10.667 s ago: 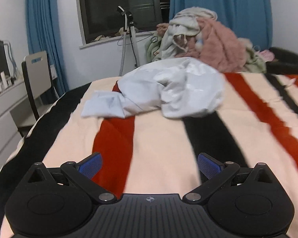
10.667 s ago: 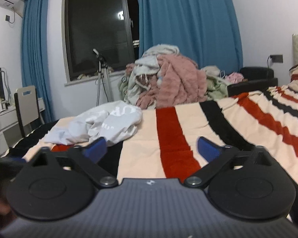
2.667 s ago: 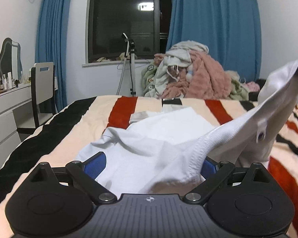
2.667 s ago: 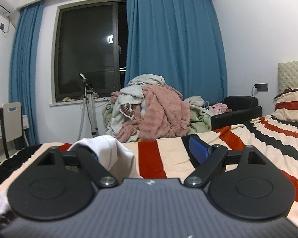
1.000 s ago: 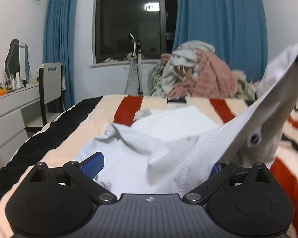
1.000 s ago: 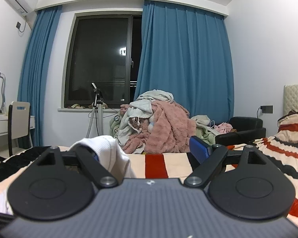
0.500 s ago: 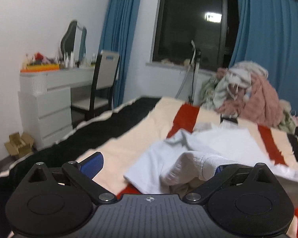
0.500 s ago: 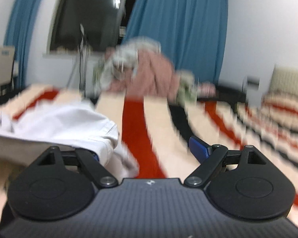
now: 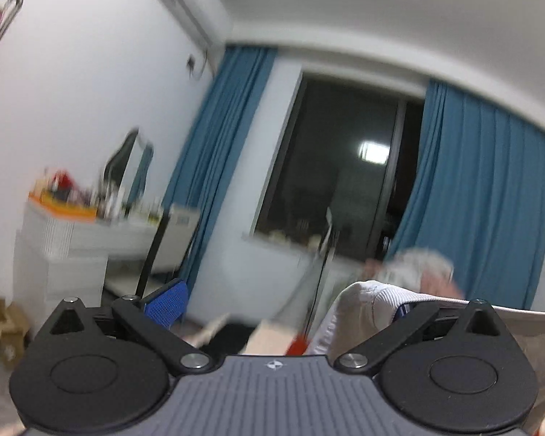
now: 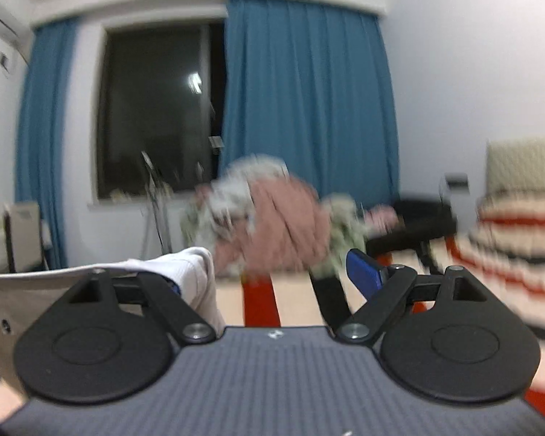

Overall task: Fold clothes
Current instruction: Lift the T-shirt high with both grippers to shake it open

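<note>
White garment (image 9: 359, 312) is lifted above the striped bed (image 10: 516, 232), hooked over one finger of each gripper.

Its ribbed edge is draped over the right-hand finger of the left gripper (image 9: 287, 303) and the left-hand finger of the right gripper (image 10: 272, 276); both jaws are spread wide, with nothing pinched between them.

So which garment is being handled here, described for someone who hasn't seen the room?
Start at the blue curtains; below them is a pink and grey clothes pile. The handled one is nearer: the white garment, draped over one finger of each hand-held gripper, plain and ribbed-edged.
</note>
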Demonstrator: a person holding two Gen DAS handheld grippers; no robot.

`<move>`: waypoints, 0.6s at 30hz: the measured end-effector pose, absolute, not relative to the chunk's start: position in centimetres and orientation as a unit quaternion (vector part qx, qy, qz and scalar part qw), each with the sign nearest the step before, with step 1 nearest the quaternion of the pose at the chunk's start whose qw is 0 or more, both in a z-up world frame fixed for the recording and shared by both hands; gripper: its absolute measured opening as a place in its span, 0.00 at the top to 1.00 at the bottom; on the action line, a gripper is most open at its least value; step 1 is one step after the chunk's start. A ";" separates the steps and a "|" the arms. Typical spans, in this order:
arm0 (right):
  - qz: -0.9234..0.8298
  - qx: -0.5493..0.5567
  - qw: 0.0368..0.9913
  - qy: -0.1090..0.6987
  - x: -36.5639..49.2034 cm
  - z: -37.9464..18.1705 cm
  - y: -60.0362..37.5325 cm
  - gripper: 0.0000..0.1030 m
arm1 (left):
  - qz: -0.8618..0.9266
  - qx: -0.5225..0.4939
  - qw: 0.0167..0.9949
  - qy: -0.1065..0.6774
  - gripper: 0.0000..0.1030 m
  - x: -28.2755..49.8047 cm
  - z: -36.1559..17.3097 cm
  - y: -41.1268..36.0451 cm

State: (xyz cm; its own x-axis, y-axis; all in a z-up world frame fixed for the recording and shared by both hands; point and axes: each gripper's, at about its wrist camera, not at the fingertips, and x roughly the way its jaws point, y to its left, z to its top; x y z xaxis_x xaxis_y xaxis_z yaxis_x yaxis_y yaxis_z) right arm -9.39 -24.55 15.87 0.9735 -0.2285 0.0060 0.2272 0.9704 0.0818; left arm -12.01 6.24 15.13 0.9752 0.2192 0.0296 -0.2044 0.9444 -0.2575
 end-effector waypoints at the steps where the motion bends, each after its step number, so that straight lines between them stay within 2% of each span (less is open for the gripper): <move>1: -0.107 0.041 0.993 -0.022 -9.6 18.1 -24.6 0.17 | 0.105 -0.131 0.985 -0.043 0.00 -12.3 17.8 6.5; 8: -0.062 0.053 0.990 -0.117 -11.4 34.5 -24.9 0.17 | 0.116 -0.086 0.976 -0.164 0.00 -14.6 35.4 5.2; 11: -0.057 0.052 0.987 -0.141 -11.4 40.3 -25.6 0.16 | 0.113 -0.066 0.973 -0.191 0.00 -14.5 41.1 4.0; 13: -0.067 0.043 0.986 -0.148 -10.3 43.2 -26.3 0.08 | 0.107 -0.054 0.973 -0.196 0.00 -13.4 43.7 3.1; 18: -0.077 0.030 0.990 -0.116 -4.8 45.5 -28.0 0.08 | 0.104 -0.024 0.982 -0.154 0.00 -5.9 44.4 0.5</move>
